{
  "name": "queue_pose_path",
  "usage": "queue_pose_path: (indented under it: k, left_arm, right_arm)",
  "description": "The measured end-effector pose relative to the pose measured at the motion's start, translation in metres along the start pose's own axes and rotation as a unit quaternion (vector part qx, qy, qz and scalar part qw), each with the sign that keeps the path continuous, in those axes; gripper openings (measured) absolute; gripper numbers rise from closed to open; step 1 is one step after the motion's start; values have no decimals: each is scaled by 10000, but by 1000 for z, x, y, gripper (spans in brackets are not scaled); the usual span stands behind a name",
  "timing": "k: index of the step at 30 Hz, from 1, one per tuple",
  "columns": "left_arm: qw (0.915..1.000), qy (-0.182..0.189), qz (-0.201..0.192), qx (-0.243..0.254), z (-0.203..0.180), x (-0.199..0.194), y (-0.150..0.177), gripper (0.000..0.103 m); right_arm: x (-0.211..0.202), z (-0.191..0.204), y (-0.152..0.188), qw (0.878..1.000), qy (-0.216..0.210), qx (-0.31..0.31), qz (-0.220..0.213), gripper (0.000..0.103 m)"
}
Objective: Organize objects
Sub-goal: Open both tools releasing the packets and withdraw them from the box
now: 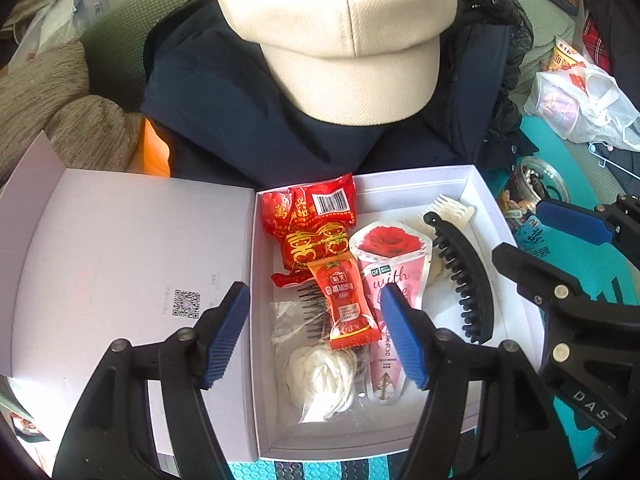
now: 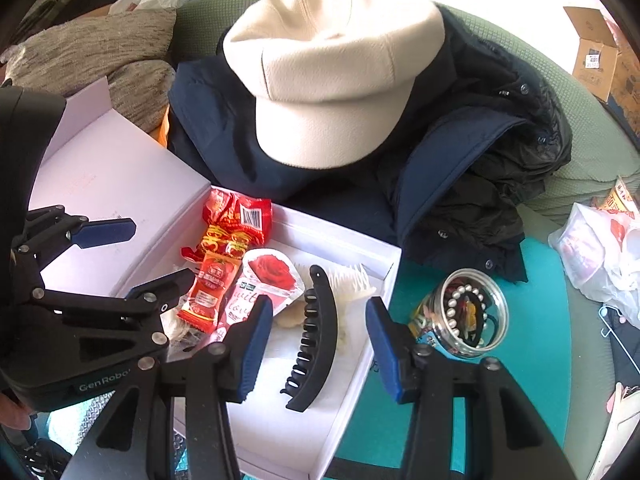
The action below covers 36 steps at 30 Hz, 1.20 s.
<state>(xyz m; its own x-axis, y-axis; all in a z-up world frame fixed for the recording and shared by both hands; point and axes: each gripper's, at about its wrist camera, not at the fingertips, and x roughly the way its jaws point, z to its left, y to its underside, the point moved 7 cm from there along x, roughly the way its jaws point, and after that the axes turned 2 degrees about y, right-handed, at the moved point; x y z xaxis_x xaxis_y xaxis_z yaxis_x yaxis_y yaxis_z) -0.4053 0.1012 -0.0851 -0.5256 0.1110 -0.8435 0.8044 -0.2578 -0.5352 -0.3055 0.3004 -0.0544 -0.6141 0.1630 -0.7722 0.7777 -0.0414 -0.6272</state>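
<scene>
A white open box holds a red snack bag, a ketchup sachet, a rose sachet, a black hair claw, a white comb and a white bundle. Its lid lies open to the left. My left gripper is open and empty over the sachets. My right gripper is open and empty over the hair claw.
A clear jar of beads and hair ties stands on the teal mat right of the box. A cream cap rests on dark jackets behind. Plastic bags lie at right, cushions at left.
</scene>
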Motion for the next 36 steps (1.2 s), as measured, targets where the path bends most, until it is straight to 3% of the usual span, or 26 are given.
queue_pose_path:
  k: [20, 36]
  left_arm:
    - [9974, -157, -679, -199, 20, -129, -17, 79]
    - [9914, -374, -1231, -234, 8, -236, 13, 91]
  right_arm:
    - [-108, 0, -30, 9961, 236, 88, -848, 69]
    - [-198, -5, -4, 9915, 479, 157, -1198, 79]
